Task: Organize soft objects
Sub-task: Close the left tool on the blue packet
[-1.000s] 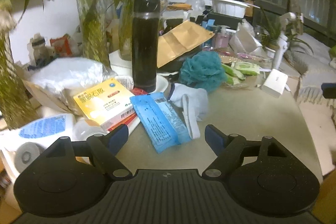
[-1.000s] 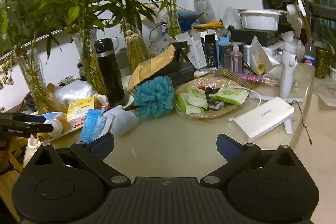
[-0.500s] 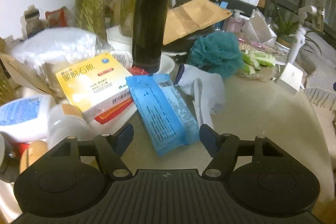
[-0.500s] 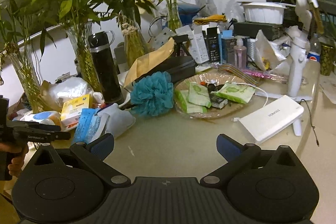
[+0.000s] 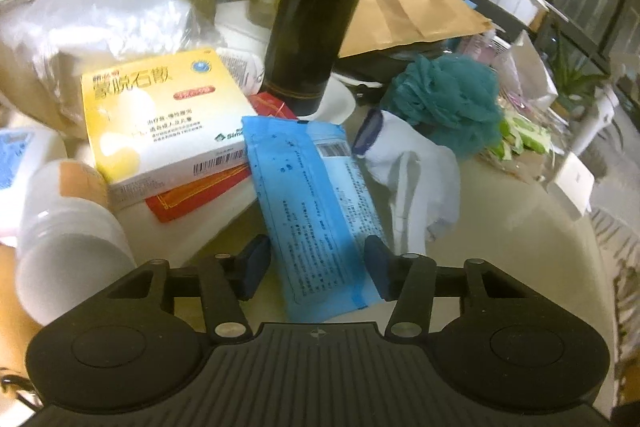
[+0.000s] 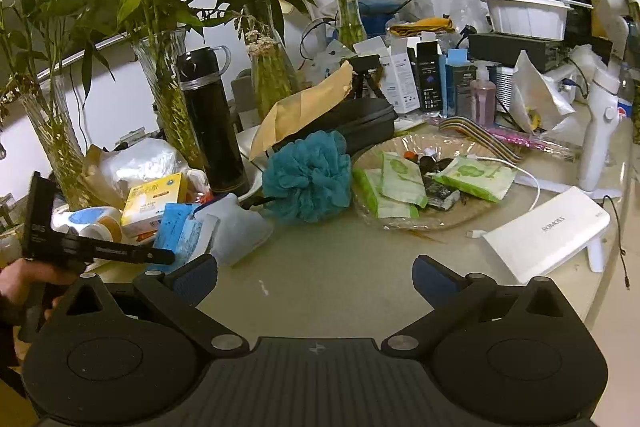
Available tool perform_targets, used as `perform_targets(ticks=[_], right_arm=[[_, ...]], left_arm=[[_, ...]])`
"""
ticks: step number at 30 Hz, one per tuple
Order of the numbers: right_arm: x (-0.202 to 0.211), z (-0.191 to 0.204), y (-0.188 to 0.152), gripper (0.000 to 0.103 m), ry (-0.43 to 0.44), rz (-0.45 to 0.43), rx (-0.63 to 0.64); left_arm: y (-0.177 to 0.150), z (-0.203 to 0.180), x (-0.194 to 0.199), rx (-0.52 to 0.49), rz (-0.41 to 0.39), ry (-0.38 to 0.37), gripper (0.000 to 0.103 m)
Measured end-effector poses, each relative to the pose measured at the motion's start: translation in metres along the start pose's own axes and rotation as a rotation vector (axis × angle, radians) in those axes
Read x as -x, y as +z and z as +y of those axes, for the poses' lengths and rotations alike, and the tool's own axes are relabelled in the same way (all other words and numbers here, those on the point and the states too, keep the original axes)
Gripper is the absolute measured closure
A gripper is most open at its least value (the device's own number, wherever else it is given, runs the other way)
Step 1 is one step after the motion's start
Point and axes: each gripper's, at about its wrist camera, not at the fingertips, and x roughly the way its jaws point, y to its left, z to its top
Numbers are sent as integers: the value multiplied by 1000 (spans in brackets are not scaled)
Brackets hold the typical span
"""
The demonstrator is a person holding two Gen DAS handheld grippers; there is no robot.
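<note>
A: Left gripper (image 5: pixel 316 265), pose?
B: Held low over the table (image 5: pixel 500 227), aimed along the blue packet (image 5: pixel 316 207). Jaws parted, one finger on each side of the packet's near end; whether the pads touch it I cannot tell. The right wrist view shows the gripper side-on at the left edge, a hand (image 6: pixel 24 279) behind it.

A: Right gripper (image 6: pixel 314 275)?
B: Hovering over bare tabletop, jaws spread wide, nothing between them.

A: Soft items, counted.
B: One blue packet, flat, its far end against the yellow box (image 5: pixel 160 123). One white sock (image 5: pixel 416 171) with a dark blue cuff, just beside the packet on its right. One teal bath pouf (image 5: pixel 444 103), behind the sock, touching it.

A: Other stock?
B: One black flask (image 5: pixel 320 7), upright on a white saucer (image 5: pixel 340 103). One red card (image 5: pixel 192 195) under the yellow box. One white bottle (image 5: pixel 64 239) lying on its side. One brown envelope (image 5: pixel 412 15). One glass dish (image 6: pixel 432 187) holding three green sachets (image 6: pixel 476 175). One white power bank (image 6: pixel 548 239). Four glass vases of bamboo (image 6: pixel 168 99).
</note>
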Motion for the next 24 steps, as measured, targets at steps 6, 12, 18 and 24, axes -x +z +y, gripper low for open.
perform_targets(ticks=[6,12,18,24], right_arm=[[1,4,1,0,6,-1,20],[2,3,1,0,3,3,15],[1,3,2,0,2,2,9],[-2,5,3,0,26,13,9]], left_arm=[[-1,5,-2,83,-44,-6,52],[1,10,-1,127,-46,-34,77],[7,6,12,141,-63,-67,88],[8,-12,33,58,-87,-35,91]])
